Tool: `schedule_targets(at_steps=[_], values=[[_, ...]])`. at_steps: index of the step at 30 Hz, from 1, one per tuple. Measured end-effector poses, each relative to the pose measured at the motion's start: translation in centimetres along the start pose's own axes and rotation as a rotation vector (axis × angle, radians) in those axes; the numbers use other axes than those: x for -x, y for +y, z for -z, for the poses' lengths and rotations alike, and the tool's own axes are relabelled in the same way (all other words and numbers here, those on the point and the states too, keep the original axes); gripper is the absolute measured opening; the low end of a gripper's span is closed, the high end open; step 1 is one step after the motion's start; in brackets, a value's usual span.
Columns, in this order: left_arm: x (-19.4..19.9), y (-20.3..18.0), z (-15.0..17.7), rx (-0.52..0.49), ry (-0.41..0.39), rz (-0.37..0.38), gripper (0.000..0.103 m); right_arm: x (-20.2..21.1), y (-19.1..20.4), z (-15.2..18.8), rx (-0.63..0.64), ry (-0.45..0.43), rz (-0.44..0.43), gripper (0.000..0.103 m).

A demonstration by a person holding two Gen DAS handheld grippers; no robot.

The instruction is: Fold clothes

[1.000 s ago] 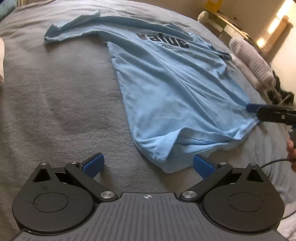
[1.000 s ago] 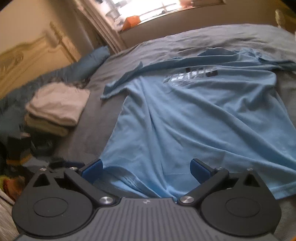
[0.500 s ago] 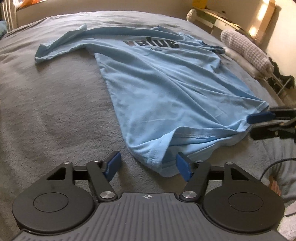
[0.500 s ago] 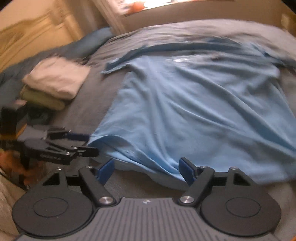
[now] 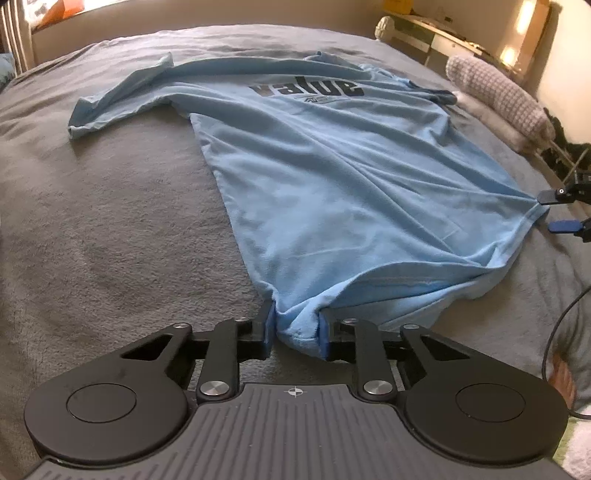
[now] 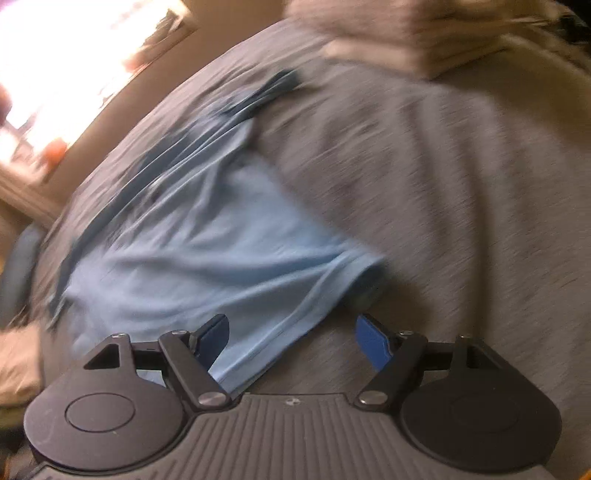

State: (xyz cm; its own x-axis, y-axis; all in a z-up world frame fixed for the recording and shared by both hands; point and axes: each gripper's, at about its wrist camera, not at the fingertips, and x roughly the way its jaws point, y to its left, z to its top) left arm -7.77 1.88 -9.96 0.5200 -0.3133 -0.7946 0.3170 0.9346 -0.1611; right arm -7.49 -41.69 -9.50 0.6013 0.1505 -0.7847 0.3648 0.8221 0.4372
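Note:
A light blue T-shirt [image 5: 332,177] with dark "value" lettering lies spread on a grey bed cover [image 5: 110,240], sleeves at the far end. My left gripper [image 5: 295,330] is at the near hem corner. Its jaws are closing, and the blue pads press on a bunched fold of the cloth. In the blurred right wrist view the shirt [image 6: 207,258] ends in a hem corner that lies between the wide fingers of my right gripper [image 6: 291,336], close to the left pad. Those jaws are closing slightly and do not press on it. The left wrist view shows the right gripper [image 5: 552,210] at the shirt's right hem corner.
A knitted grey roll [image 5: 495,96] lies along the bed's far right edge, with a shelf [image 5: 424,26] behind it. A black cable [image 5: 557,332] hangs at the right. Bare grey cover stretches to the left of the shirt. A bright window [image 6: 55,74] is at the back.
The left jaws closed from wide apart onto the shirt's near hem corner. The right gripper swung across and rolled to the shirt's right hem corner, and its jaws narrowed a little.

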Motion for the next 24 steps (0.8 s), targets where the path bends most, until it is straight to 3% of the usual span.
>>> schedule_targets(at_steps=[4, 6, 10, 15, 21, 24], values=[[0.1, 0.0, -0.1, 0.002, -0.001, -0.004, 0.016, 0.7, -2.6, -1.1, -0.12, -0.055, 0.013, 0.069], [0.2, 0.1, -0.2, 0.008, -0.005, -0.003, 0.014, 1.1, -3.2, -1.0, -0.119, -0.069, 0.001, 0.066], [0.3, 0.4, -0.3, 0.027, -0.025, -0.014, 0.008, 1.5, -1.8, 0.7, 0.134, -0.086, 0.056, 0.06], [0.4, 1.2, -0.5, 0.061, -0.035, -0.036, 0.005, -0.1, -0.3, 1.8, 0.368, -0.065, 0.153, 0.037], [0.7, 1.8, -0.6, 0.094, -0.041, -0.053, 0.005, -1.1, 1.8, 2.7, 0.577, -0.071, 0.177, 0.036], [0.6, 2.1, -0.6, 0.107, -0.038, -0.055, 0.005, -1.5, 2.5, 2.6, 0.608, -0.078, 0.176, 0.036]])
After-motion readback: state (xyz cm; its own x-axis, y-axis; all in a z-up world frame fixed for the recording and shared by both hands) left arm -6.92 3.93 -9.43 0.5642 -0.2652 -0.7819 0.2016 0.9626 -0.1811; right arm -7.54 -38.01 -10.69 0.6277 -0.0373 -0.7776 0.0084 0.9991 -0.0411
